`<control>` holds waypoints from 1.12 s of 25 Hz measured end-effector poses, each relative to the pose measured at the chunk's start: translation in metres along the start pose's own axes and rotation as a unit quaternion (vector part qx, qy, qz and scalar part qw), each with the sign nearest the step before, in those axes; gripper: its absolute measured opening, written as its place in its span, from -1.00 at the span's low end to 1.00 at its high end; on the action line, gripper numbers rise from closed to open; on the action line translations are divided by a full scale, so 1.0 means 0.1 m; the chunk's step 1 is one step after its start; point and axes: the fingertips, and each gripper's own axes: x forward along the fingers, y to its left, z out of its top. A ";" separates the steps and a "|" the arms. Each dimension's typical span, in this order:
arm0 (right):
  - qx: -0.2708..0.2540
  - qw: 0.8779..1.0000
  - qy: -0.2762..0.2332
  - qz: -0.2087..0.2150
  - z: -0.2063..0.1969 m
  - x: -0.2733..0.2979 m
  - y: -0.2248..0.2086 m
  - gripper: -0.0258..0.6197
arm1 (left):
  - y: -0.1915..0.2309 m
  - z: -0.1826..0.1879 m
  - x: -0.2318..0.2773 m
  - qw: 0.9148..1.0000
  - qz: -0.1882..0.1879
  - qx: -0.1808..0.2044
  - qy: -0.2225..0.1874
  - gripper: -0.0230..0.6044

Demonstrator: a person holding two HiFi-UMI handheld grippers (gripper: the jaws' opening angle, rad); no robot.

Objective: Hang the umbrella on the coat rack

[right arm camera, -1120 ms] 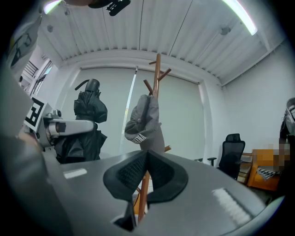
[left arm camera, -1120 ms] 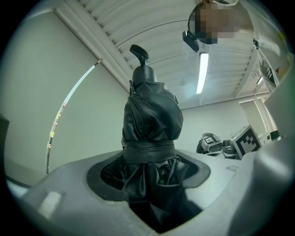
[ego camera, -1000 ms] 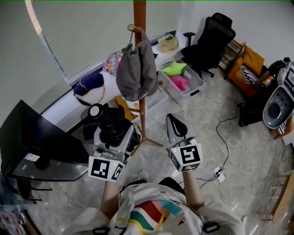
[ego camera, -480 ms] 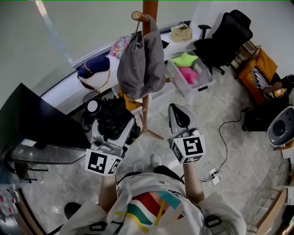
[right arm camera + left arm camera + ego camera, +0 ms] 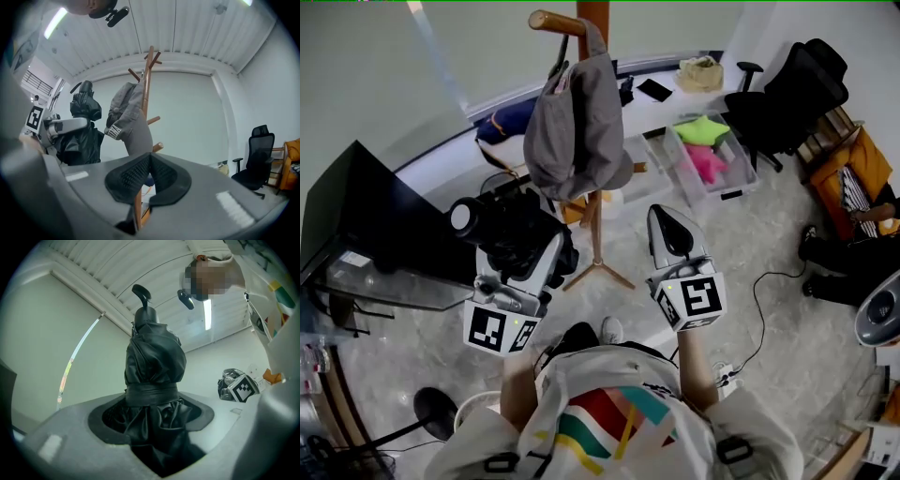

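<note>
Left gripper (image 5: 530, 258): jaws clamped on the folded black umbrella (image 5: 502, 225), held upright near the coat rack (image 5: 597, 220), not touching it. Right gripper (image 5: 673, 236): jaws together, empty. Rack: grey bag (image 5: 578, 127) on an upper peg. Step in hand: approach. Next move, likely: raise the umbrella's handle (image 5: 142, 294) to a free peg (image 5: 153, 120).

It looked like an office or studio workroom: a black swivel chair (image 5: 792, 94) stood on a pale marbled floor (image 5: 825, 356) near clear storage bins (image 5: 677, 155), loose cables (image 5: 757, 309), a dark screen (image 5: 366, 220) and a wooden coat rack (image 5: 597, 225), under a slatted ceiling (image 5: 187, 28) with strip lights.
</note>
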 end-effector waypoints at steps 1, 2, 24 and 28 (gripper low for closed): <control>0.003 1.000 -0.004 0.003 -0.01 0.02 -0.02 -0.91 | -0.02 -0.01 0.00 1.000 0.003 0.000 -0.001 0.02; 0.007 1.000 -0.005 0.008 -0.03 0.04 -0.03 -0.91 | -0.03 -0.02 -0.01 1.000 0.007 -0.001 0.000 0.02; 0.009 0.999 0.009 0.047 -0.18 0.21 0.13 -0.91 | 0.07 -0.15 -0.16 1.000 0.017 -0.010 0.011 0.02; 0.014 0.999 0.014 0.050 -0.19 0.18 0.11 -0.91 | -0.06 -0.21 -0.13 1.000 -0.002 -0.012 0.022 0.02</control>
